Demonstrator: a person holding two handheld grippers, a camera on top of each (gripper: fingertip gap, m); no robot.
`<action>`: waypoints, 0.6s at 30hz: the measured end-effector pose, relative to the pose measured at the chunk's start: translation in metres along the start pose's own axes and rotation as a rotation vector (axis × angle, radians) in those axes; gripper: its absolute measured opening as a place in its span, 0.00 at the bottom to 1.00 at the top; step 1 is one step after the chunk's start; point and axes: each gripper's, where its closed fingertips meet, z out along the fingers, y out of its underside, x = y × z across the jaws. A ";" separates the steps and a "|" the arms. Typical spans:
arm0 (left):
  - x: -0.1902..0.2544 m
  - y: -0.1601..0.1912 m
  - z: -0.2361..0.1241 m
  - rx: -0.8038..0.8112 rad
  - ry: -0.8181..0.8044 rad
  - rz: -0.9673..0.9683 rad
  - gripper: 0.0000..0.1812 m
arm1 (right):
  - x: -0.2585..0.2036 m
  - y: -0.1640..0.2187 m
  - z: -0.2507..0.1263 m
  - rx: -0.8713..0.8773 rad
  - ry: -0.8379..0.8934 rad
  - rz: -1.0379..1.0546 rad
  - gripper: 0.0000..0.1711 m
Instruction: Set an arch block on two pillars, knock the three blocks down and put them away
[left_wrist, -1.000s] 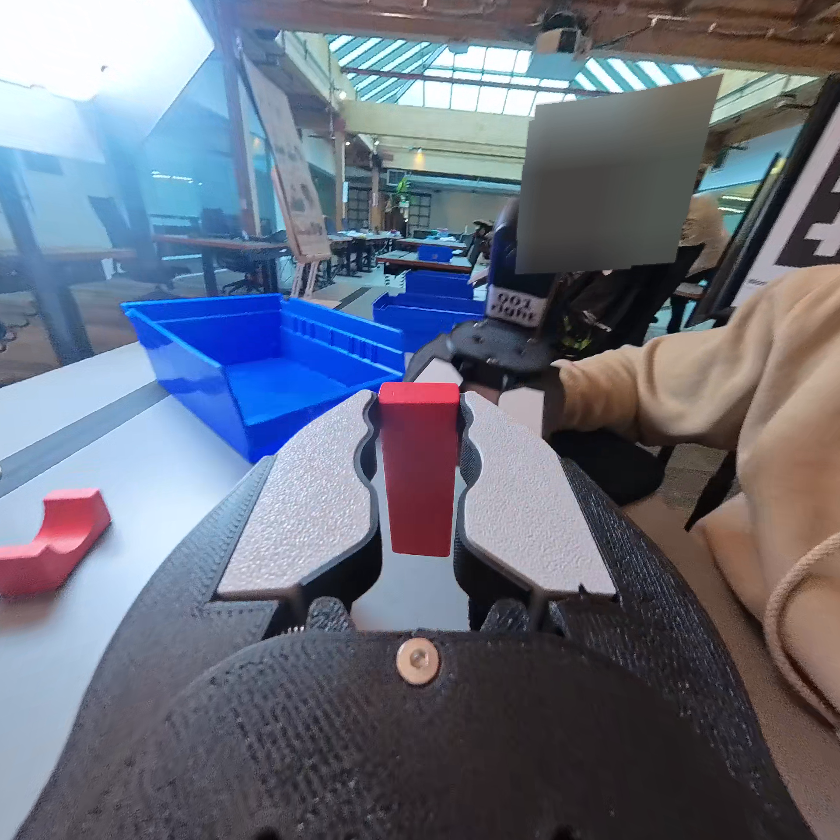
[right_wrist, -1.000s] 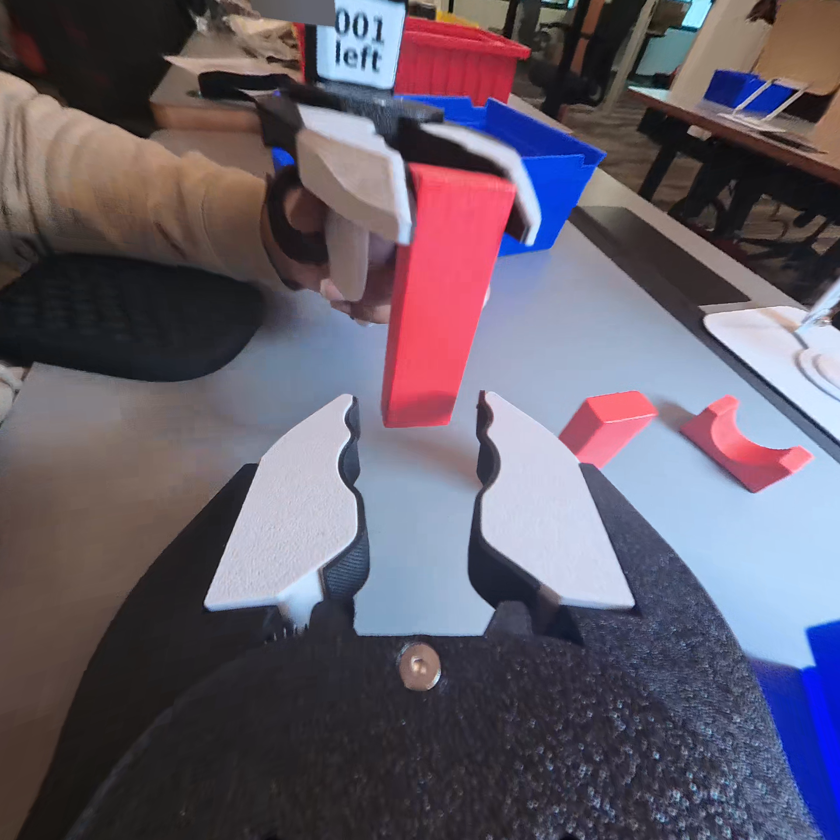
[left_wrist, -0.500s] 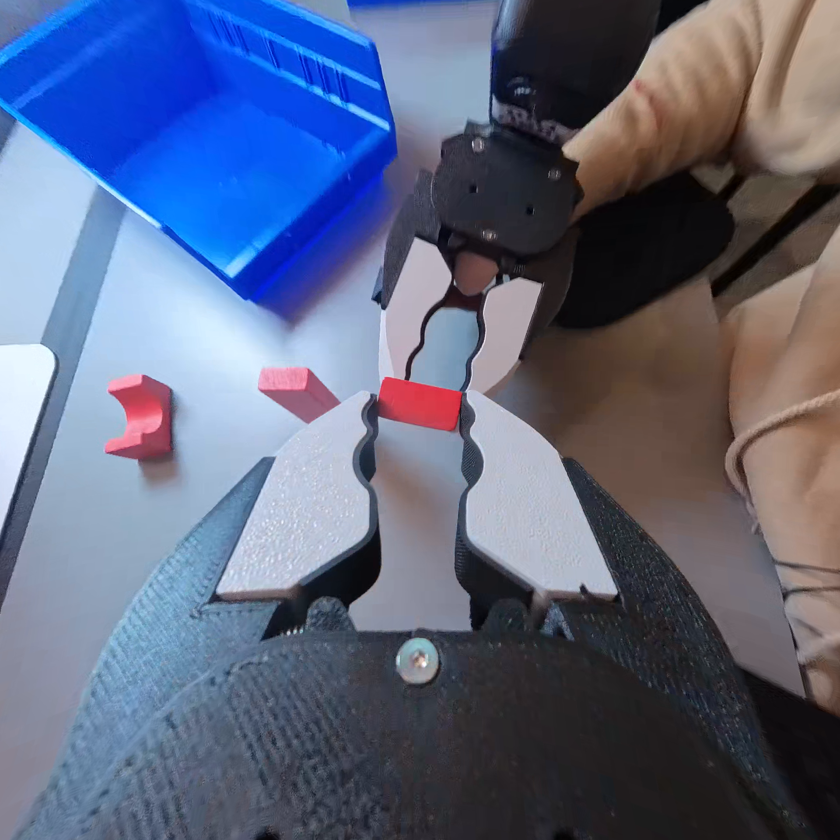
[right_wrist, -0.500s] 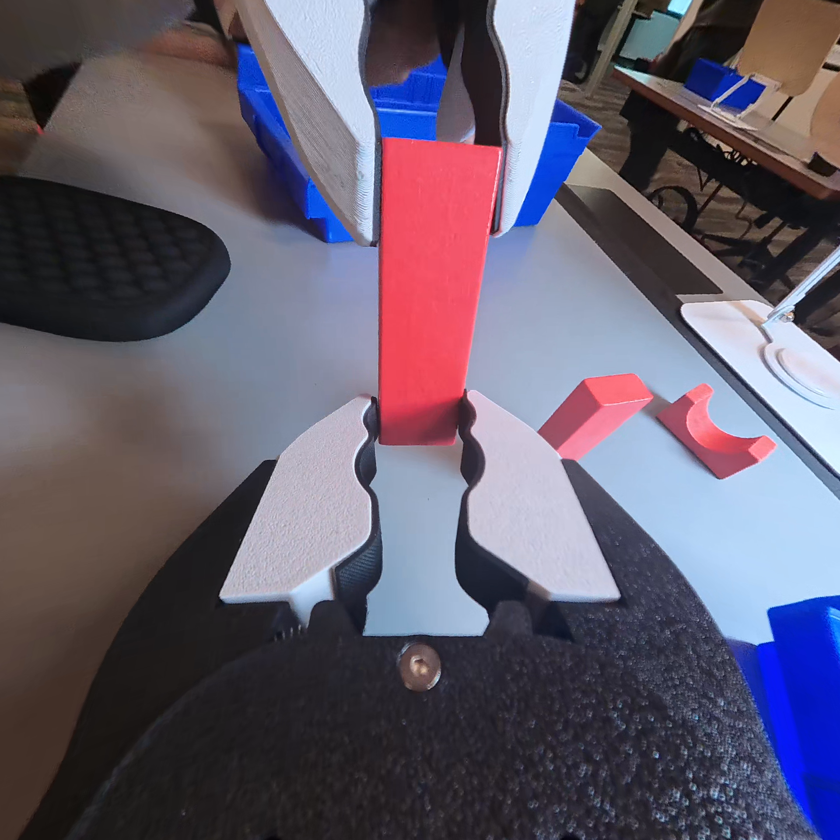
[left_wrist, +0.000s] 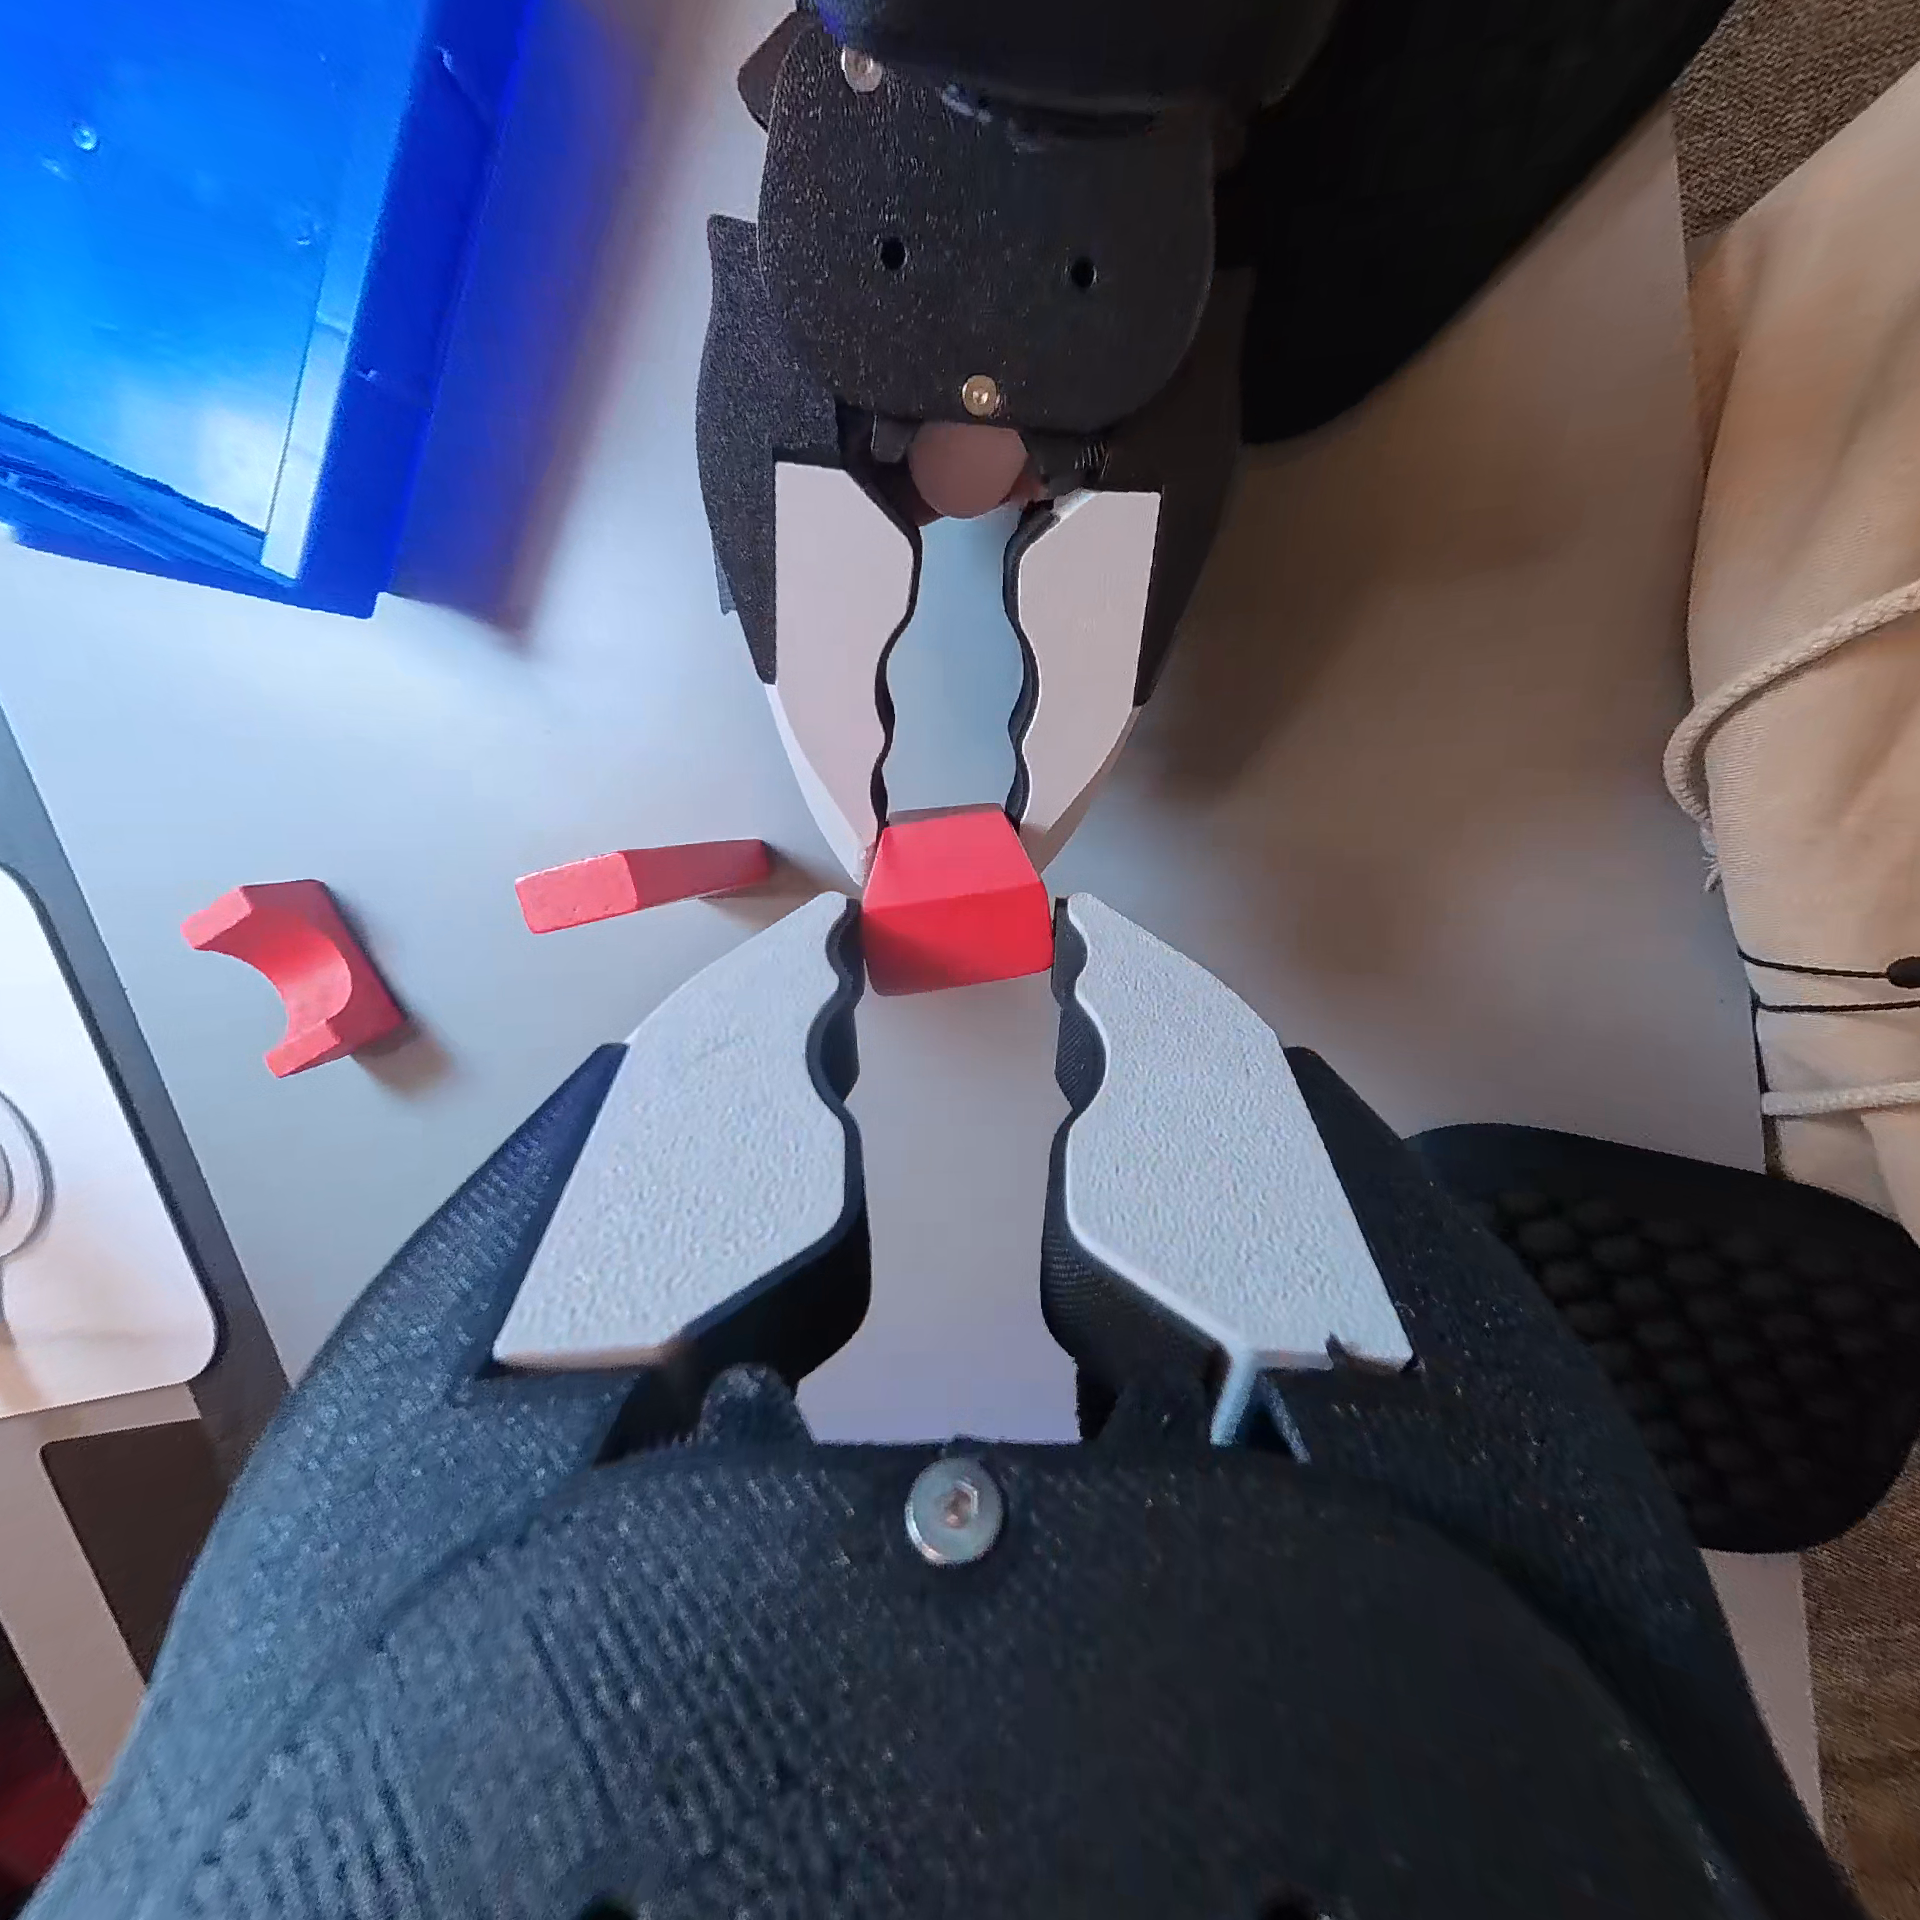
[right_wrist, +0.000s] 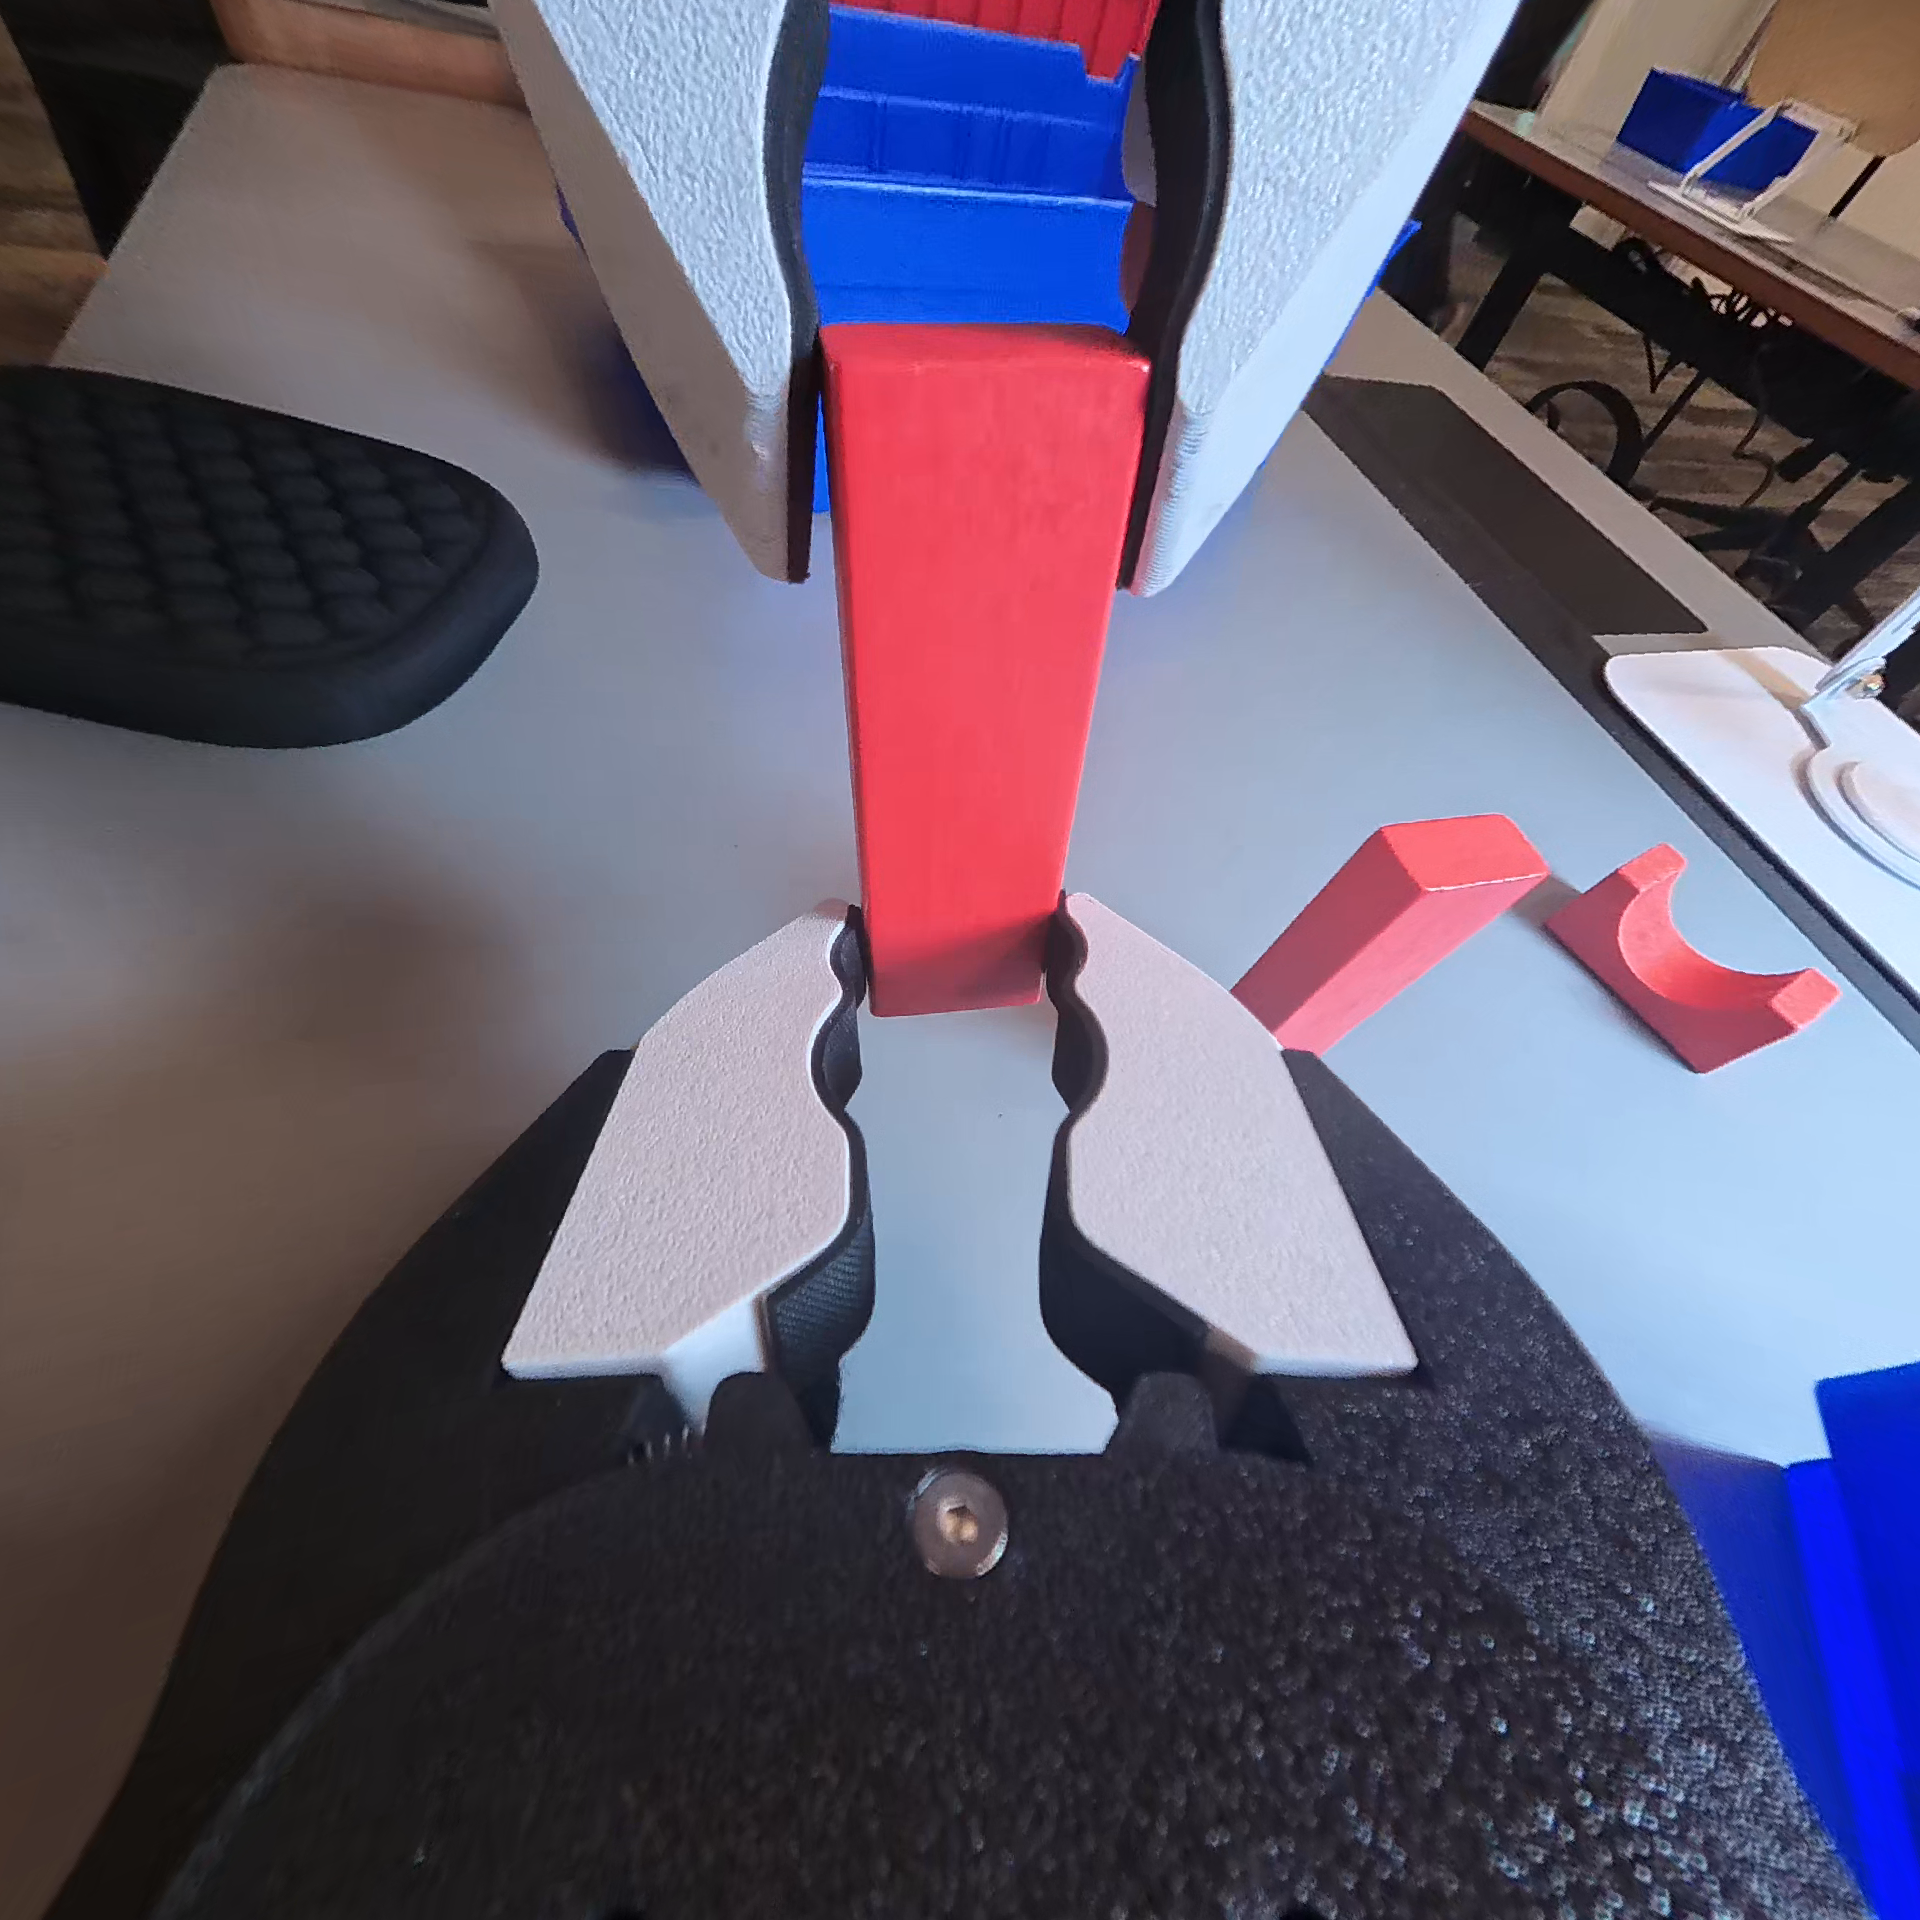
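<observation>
left tongs (left_wrist: 954, 920) clamped, right tongs (right_wrist: 956, 940) clamped

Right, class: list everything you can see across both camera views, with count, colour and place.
standing pillar: 1, red, upright on the table, between both pairs of fingers
lying pillar: 1, red, flat beside the standing one
arch block: 1, red, flat, next to the lying pillar
blue bins: 2, one behind the pillar, one at the lower right edge
mesh pad: 1, black, at the table's edge
flat base: 1, white, far right
table: 1, grey
sleeve: 1, beige, right edge
left gripper: 1, at the pillar's top
right gripper: 1, at its foot
</observation>
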 end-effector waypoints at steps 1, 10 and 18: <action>0.000 0.000 0.001 -0.002 0.003 -0.003 0.19 | 0.000 0.001 0.000 -0.004 -0.001 0.004 0.20; -0.004 0.001 -0.003 -0.012 0.014 -0.033 0.19 | 0.006 -0.002 -0.001 0.009 0.015 0.063 0.28; -0.046 0.039 -0.018 -0.093 0.022 -0.087 0.19 | 0.022 -0.019 -0.035 0.068 0.012 0.068 0.33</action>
